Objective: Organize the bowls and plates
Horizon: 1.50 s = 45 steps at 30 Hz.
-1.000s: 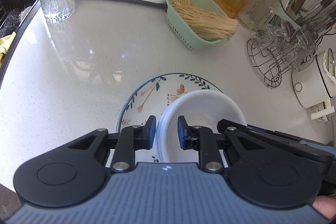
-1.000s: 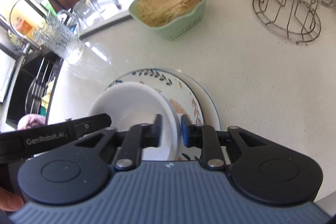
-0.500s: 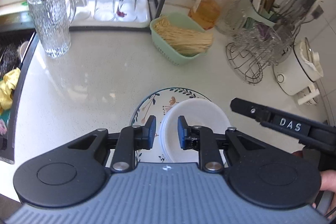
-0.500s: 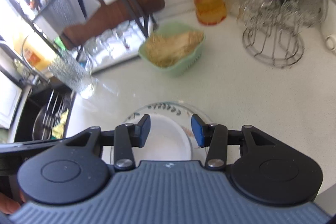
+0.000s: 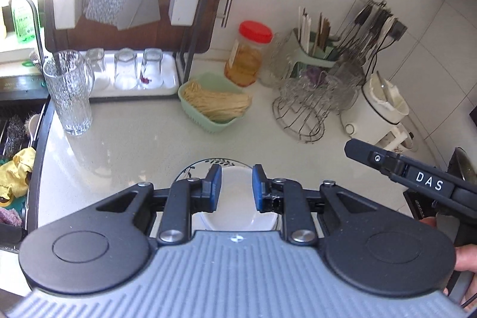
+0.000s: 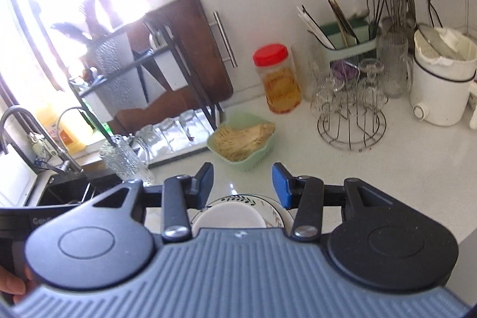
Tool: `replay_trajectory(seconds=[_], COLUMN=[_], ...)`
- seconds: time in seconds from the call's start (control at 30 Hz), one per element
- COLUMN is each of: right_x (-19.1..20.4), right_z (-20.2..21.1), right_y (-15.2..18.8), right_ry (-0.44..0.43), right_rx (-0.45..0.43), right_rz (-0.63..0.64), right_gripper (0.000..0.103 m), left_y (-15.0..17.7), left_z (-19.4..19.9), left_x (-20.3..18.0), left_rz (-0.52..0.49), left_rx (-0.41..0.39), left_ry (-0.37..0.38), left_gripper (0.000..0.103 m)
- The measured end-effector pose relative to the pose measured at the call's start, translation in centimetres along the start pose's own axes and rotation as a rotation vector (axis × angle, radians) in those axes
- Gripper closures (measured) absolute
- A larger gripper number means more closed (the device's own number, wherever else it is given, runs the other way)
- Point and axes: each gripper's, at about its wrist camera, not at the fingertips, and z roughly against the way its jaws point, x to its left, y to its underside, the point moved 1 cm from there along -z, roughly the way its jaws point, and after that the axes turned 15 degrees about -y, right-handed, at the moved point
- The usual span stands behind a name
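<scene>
A white bowl sits in a leaf-patterned plate on the white counter, near its front. My left gripper hovers well above them, jaws shut to a narrow gap with nothing between the pads. The right gripper's black side shows at the right, held by a hand. In the right wrist view the bowl and plate lie below and partly behind my right gripper, which stands open and empty, clear of the dishes.
Behind the plate stands a green basket of noodles. A glass pitcher and a rack tray of tumblers are at the back left, beside the sink. A red-lidded jar, wire glass stand and white pot stand on the right.
Both grippers have risen away from the bowl and plate, which now look smaller and lower. The right jaws widened off the bowl's rim. The bowl stayed on the plate.
</scene>
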Motion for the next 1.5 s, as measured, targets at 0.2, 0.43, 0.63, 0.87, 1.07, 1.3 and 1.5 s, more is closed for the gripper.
replay_trajectory(seconds=[0.2,0.43,0.63,0.87,1.07,1.3,1.5], right_x=[1.2,0.6,0.4,-1.0,-0.4,-0.6,-1.2], right_z=[3.7,7.1,10.1,12.8,14.7,16.1,16.9], right_y=[0.6,2.2,3.6,5.5,7.9,10.3,12.3], right_ry=[-0.036,-0.046,-0.051,-0.012,-0.015,-0.026,-0.036], right_rx=[-0.037,-0.056,-0.087,-0.066,-0.053,-0.032,-0.029], right_rz=[0.053,0.107,0.153,0.15,0.169,0.171,0.168], right_gripper=[0.056,0.056,0.009,0.009,0.009,0.009,0.009], left_y=[1.9,5.3,8.7,11.8,14.7,17.9,19.9], left_z=[4.2,7.3,10.5,12.2,13.3,13.2,14.0], left_x=[-0.5,-0.9,-3.1,-4.9,-5.5,-6.0,-6.1], left_rz=[0.04,0.033,0.005,0.016,0.026,0.011,-0.002], left_rx=[-0.058,-0.077,-0.164,-0.136,-0.105,-0.072,-0.091], left_ry=[-0.002,-0.062,-0.075,-0.147,-0.196,-0.236,-0.264], left_gripper=[0.068,0.051,0.014,0.005,0.005,0.005,0.005])
